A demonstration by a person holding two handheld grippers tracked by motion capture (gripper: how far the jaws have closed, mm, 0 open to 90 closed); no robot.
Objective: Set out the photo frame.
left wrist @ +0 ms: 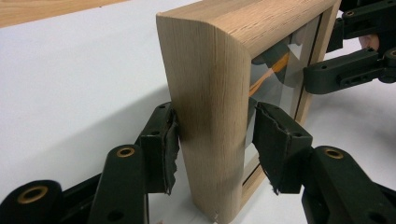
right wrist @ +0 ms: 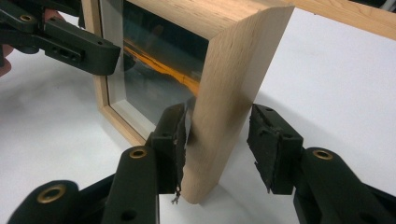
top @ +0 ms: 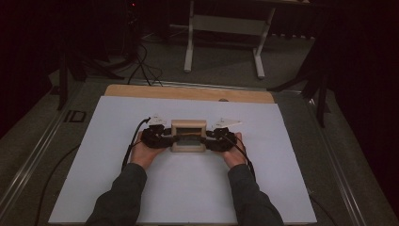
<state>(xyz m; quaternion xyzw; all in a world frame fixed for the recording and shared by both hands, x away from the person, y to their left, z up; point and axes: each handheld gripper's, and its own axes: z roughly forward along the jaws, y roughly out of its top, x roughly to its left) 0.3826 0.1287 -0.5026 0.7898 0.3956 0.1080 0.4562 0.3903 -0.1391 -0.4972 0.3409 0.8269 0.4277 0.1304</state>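
Note:
A deep wooden picture frame (top: 188, 135) with a glass front stands upright on the white sheet (top: 188, 188) mid-table. My left gripper (top: 164, 137) has the frame's left side (left wrist: 210, 93) between its jaws. One pad (left wrist: 170, 144) lies against the back and the other pad (left wrist: 271, 140) sits at the glass-side edge. My right gripper (top: 211, 139) clasps the frame's right side (right wrist: 233, 84) the same way, its near pad (right wrist: 180, 140) flat on the wood and its far pad (right wrist: 266, 144) touching only at its tip. Each gripper view shows the other gripper (left wrist: 350, 70) (right wrist: 70, 44) across the glass.
The sheet covers a wooden tabletop whose bare strip (top: 188, 93) runs along the far edge. Beyond it stand a white table base (top: 223, 28), black stand legs (top: 320, 89) and cables (top: 141, 66) on the floor. A person's hands and dark sleeves (top: 122, 197) come in from below.

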